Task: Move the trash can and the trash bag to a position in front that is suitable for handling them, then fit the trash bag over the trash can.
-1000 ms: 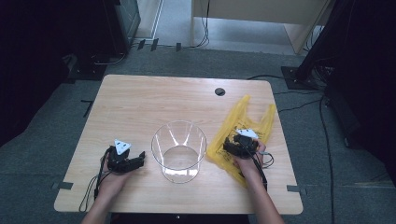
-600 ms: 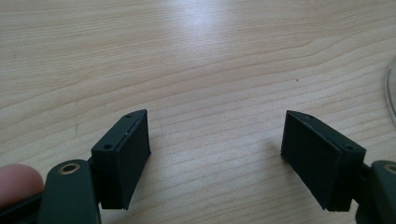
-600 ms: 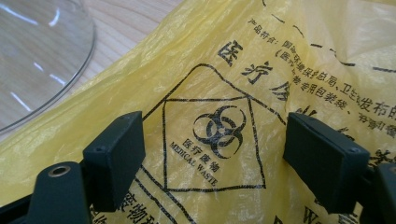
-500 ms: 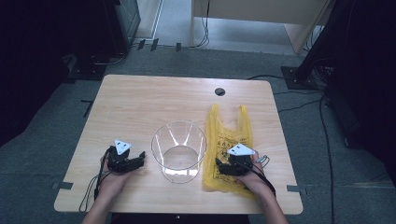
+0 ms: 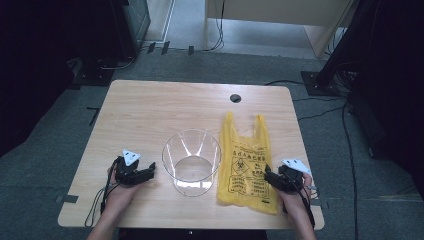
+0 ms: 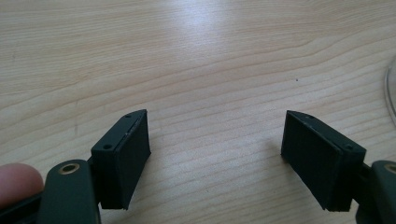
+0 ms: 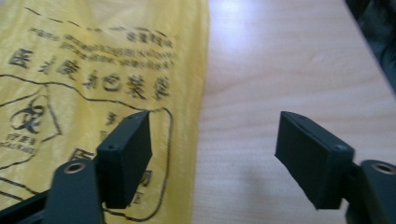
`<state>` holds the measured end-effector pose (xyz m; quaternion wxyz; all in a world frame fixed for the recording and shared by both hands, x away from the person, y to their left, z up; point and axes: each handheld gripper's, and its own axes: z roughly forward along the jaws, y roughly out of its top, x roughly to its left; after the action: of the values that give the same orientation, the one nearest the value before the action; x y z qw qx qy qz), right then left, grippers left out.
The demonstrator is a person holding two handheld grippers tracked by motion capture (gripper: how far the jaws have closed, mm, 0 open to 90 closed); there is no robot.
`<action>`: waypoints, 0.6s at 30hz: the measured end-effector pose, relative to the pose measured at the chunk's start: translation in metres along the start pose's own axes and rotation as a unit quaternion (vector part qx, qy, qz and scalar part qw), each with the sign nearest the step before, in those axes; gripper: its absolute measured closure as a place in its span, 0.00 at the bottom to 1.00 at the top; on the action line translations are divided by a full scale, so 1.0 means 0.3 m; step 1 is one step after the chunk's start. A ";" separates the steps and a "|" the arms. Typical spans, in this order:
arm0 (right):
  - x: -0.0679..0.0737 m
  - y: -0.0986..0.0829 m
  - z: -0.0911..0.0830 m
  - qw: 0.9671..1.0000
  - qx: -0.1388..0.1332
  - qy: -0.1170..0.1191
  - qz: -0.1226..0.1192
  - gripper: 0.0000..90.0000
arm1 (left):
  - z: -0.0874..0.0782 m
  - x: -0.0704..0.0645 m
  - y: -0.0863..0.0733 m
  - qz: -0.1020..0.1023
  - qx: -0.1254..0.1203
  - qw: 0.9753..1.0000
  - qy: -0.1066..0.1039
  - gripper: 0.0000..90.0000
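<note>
The right gripper (image 7: pixel 212 156) had its two black jaws wide apart, and nothing was held between them. In the right gripper view, one jaw stood over the edge of the yellow bag (image 7: pixel 93 74), and the other jaw stood over the bare wood of the table (image 7: pixel 289 65); the edge of the bag ran through the gap between them, nearer to the first jaw. I could not tell if that jaw touched the plastic or only hung above it. The bag lay flat, with black print and a warning symbol on it. In the high view, the right gripper (image 5: pixel 272 177) pointed at the near side edge of the yellow bag (image 5: pixel 246 165), whose two handles lay away from the person.

The left gripper (image 6: pixel 215 161) also had its jaws wide apart, with only bare table (image 6: pixel 196 56) between and ahead of them. A fingertip (image 6: pixel 16 182) showed beside one jaw. Beyond the other jaw, a curved clear rim was just visible at the border. In the high view, the left gripper (image 5: pixel 145 172) pointed toward the clear bowl (image 5: pixel 191 160), near it but apart from it. The bowl stood between the two grippers, just beside the bag.
</note>
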<state>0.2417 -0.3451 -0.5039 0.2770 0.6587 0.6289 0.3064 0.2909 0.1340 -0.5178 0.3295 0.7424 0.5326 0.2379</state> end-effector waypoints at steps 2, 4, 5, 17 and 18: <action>0.000 0.001 0.005 1.000 0.005 0.020 0.006 0.36 | 0.001 -0.001 0.000 0.001 0.000 1.000 0.000 0.26; 0.015 0.000 0.013 0.999 0.015 0.052 0.008 0.39 | 0.000 0.002 0.000 0.000 0.000 1.000 -0.002 0.25; 0.022 -0.004 0.017 0.998 0.013 0.059 0.002 0.39 | 0.000 0.002 0.000 0.000 0.000 1.000 -0.002 0.25; 0.038 -0.027 0.045 0.999 0.016 0.029 -0.028 0.41 | 0.000 0.002 -0.001 -0.003 -0.002 1.000 -0.003 0.25; 0.040 -0.023 0.046 0.999 0.019 0.026 -0.029 0.43 | -0.002 0.003 -0.002 -0.002 -0.002 1.000 -0.005 0.25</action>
<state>0.2480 -0.3326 -0.5175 0.2563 0.6372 0.6606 0.3031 0.2904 0.1350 -0.5179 0.3338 0.7416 0.5325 0.2346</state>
